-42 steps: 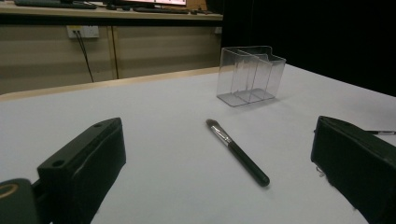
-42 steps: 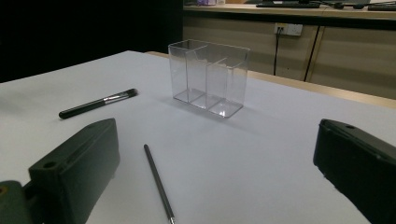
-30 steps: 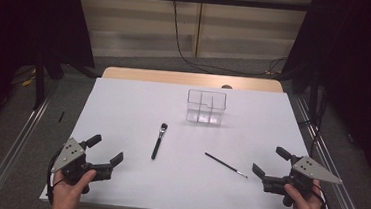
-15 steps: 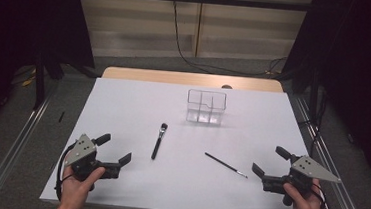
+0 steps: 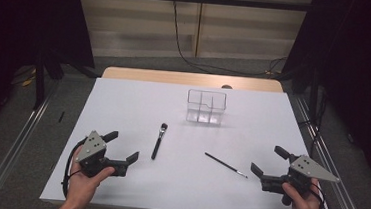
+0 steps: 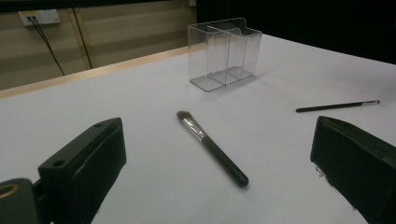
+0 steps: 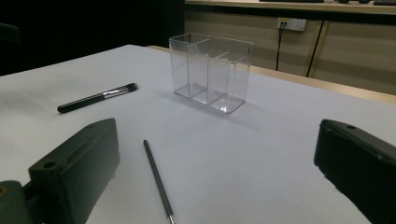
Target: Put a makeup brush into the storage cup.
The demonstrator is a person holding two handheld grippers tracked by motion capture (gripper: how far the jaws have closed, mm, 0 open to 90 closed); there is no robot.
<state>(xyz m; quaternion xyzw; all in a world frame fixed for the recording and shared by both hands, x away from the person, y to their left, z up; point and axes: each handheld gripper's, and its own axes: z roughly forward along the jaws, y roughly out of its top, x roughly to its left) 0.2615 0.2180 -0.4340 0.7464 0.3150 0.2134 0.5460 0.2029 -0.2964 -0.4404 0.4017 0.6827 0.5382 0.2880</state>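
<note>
- The makeup brush [image 5: 158,141] lies flat on the white table [image 5: 123,104], ahead of the left gripper [image 5: 120,149] and a little to its inner side, near it but not touching. In the left gripper view the brush [image 6: 212,148] sits between the two black jaws, farther out, bristles pointing away toward the organiser.
- The thin brush [image 5: 226,165] lies flat too, just off the inner side of the right gripper [image 5: 268,161]; in the right gripper view the thin brush [image 7: 158,179] runs up from the bottom edge, close to the near jaw, apart from it.
- The clear organiser [image 5: 206,106] stands upright well beyond both grippers, toward the far edge of the table. Its compartments look empty in both gripper views [image 6: 224,53] [image 7: 210,71].
- The left gripper has its jaws spread wide and holds nothing; it hovers low, aimed at the makeup brush.
- The right gripper is likewise wide open and empty, in the person's hand near the table's corner on that side.
- Judgement: the work seems to be putting both brushes into the organiser, and it is at its very start. Nothing is grasped, nothing is stowed; both pickups and both placements are left.
</note>
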